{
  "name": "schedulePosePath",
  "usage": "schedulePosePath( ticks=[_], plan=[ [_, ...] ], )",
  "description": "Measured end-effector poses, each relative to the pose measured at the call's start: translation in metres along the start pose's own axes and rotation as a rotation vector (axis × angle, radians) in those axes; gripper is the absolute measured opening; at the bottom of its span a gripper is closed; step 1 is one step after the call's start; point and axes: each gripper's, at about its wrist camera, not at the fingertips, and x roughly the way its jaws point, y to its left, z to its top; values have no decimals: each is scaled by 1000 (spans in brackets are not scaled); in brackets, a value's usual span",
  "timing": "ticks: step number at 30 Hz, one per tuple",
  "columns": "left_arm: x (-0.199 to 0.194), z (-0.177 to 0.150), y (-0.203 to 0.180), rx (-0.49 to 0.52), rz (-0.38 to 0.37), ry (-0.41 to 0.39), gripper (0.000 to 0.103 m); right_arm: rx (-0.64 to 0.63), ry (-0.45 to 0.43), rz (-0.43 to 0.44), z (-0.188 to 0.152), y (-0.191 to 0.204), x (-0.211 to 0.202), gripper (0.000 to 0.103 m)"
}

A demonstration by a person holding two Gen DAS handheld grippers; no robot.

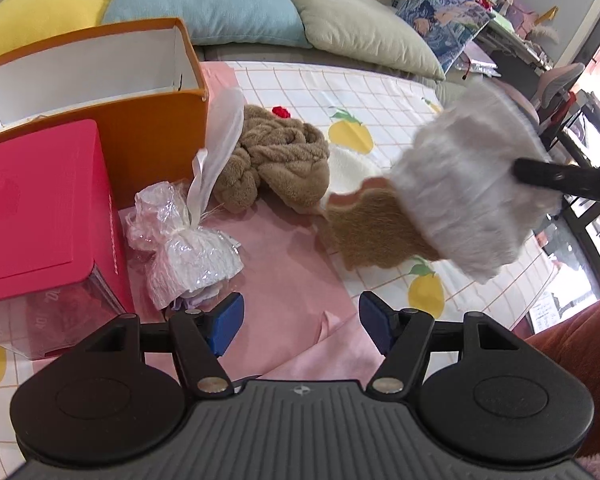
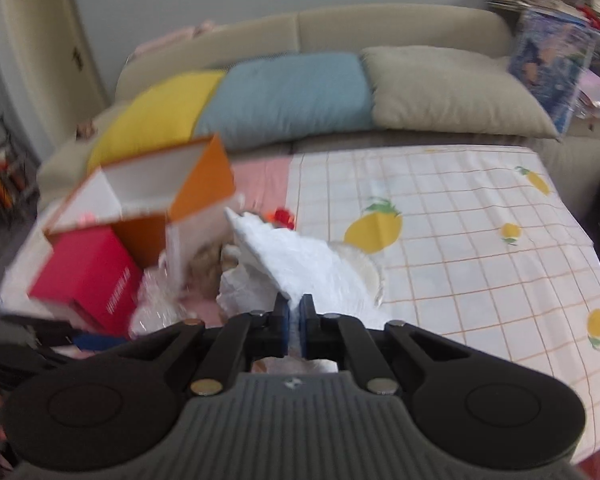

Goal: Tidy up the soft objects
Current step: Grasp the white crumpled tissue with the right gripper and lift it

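Note:
My right gripper is shut on a white fluffy cloth and holds it lifted above the bed; in the left wrist view the same cloth hangs blurred at the right. My left gripper is open and empty, low over a pink sheet. Ahead of it lie a brown braided plush, a tan fuzzy piece and a white item wrapped in clear plastic. An open orange box stands at the left, also in the right wrist view.
A red box sits in front of the orange box. Yellow, blue and grey-green pillows line the back. A lemon-print checked sheet covers the bed's right side. Desk clutter and a chair are at far right.

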Motion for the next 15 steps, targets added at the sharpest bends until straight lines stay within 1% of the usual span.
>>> schedulePosePath(
  ticks=[1, 4, 6, 8, 10, 12, 15],
  plan=[
    [0, 0, -1, -5, -4, -1, 78, 23, -4, 0, 2, -5, -5, 2],
    [2, 0, -4, -2, -16, 0, 78, 122, 2, -40, 5, -24, -9, 2],
    [3, 1, -8, 10, -21, 6, 78, 203, 23, -64, 2, -42, -2, 3],
    [2, -1, -11, 19, -20, 10, 77, 262, 60, -120, -5, -59, 12, 3],
    [3, -1, -13, 23, -16, 14, 77, 273, 87, -194, -13, -71, 22, 3],
    [7, 3, -17, 42, -21, 19, 77, 277, 103, -233, -20, -79, 29, 3],
    [16, 9, -29, 91, -37, 21, 77, 198, 139, -354, -30, -82, 44, 3]
  ],
)
